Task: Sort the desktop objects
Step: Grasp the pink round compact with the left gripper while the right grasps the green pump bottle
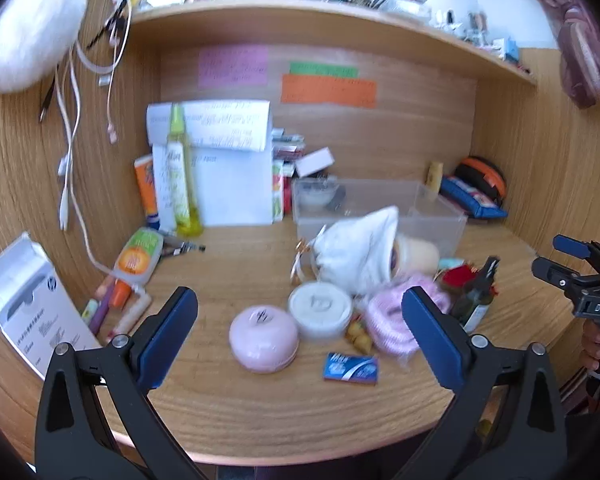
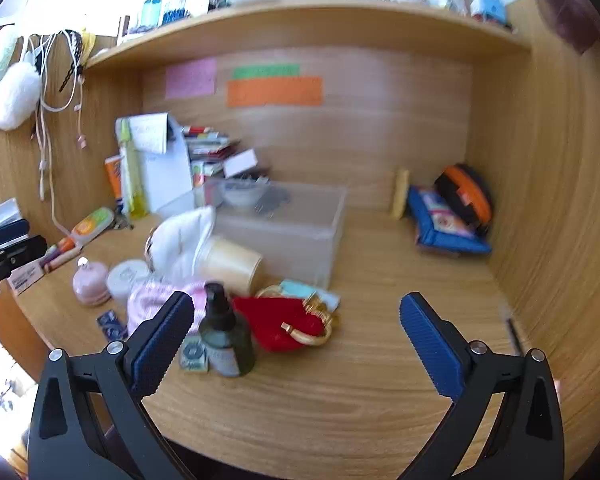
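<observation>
A clutter of small objects lies mid-desk: a pink round case (image 1: pixel 264 338), a white round jar (image 1: pixel 320 310), a blue packet (image 1: pixel 351 368), a pink knitted item (image 1: pixel 392 320), a white cloth pouch (image 1: pixel 360 252), a dark spray bottle (image 2: pixel 224 336), a red pouch with gold rings (image 2: pixel 284 322) and a cream cup on its side (image 2: pixel 228 264). A clear plastic box (image 2: pixel 300 232) stands behind them. My left gripper (image 1: pixel 300 320) is open and empty, above the desk's front, before the pink case. My right gripper (image 2: pixel 296 320) is open and empty, near the spray bottle.
Bottles, tubes and papers (image 1: pixel 208 168) stand at the back left, pens (image 1: pixel 116 304) and a white HP box (image 1: pixel 32 304) at the left edge. A blue pouch (image 2: pixel 444 228) and an orange-black case (image 2: pixel 468 196) sit in the back right corner. A shelf (image 1: pixel 300 20) overhangs the desk.
</observation>
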`<action>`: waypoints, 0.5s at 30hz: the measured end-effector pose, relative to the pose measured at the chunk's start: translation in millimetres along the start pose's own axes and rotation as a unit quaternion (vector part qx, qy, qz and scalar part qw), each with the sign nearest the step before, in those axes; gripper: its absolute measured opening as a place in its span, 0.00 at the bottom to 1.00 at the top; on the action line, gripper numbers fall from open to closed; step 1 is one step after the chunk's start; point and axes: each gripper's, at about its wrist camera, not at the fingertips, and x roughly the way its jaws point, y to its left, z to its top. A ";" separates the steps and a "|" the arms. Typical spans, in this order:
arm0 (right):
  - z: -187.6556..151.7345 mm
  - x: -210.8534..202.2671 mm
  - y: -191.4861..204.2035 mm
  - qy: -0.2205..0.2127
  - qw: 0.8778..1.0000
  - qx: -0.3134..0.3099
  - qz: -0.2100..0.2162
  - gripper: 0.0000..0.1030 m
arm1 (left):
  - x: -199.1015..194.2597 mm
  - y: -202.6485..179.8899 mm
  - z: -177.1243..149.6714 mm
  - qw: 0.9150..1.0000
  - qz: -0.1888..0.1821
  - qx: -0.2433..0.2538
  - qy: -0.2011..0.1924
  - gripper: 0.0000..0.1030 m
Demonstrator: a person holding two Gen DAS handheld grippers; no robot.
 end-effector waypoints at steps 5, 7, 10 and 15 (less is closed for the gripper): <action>-12.3 19.3 7.0 0.039 0.999 -0.017 0.025 0.84 | 26.1 11.3 -12.2 0.999 0.005 -0.012 0.050 1.00; -17.6 24.9 10.3 0.049 0.998 -0.022 0.030 0.79 | 36.5 17.4 -18.5 0.997 0.010 -0.022 0.067 1.00; -23.0 31.6 9.8 0.064 0.997 -0.015 0.048 0.78 | 54.1 25.1 -25.4 0.995 0.021 -0.025 0.089 1.00; -30.1 46.9 12.3 0.091 0.994 -0.012 0.061 0.67 | 76.3 29.9 -32.2 0.992 0.022 -0.027 0.120 1.00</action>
